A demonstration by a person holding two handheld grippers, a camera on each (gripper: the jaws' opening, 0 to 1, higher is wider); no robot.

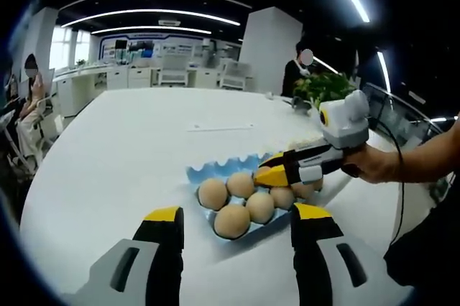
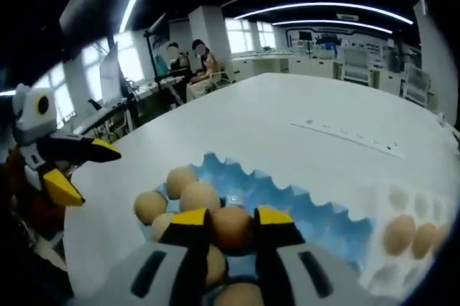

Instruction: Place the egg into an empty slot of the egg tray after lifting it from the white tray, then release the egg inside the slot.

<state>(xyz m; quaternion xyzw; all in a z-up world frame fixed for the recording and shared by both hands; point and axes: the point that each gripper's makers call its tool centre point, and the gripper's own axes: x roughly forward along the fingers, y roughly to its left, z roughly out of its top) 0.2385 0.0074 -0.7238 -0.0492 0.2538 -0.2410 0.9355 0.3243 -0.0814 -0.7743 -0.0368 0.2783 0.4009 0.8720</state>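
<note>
My right gripper is shut on a brown egg, held low over the blue egg tray. Several eggs sit in the tray's left slots. The white tray lies at the right with two eggs in it. In the left gripper view the blue egg tray holds several eggs, and the right gripper, in a person's hand, reaches over its right side. My left gripper stands open in front of the tray, with nothing between its jaws. It also appears as the left gripper at the left edge.
Everything rests on a broad white table. A thin white strip lies farther back on it. A green plant stands at the table's far right, with a person behind it. Two people sit beyond the table's edge.
</note>
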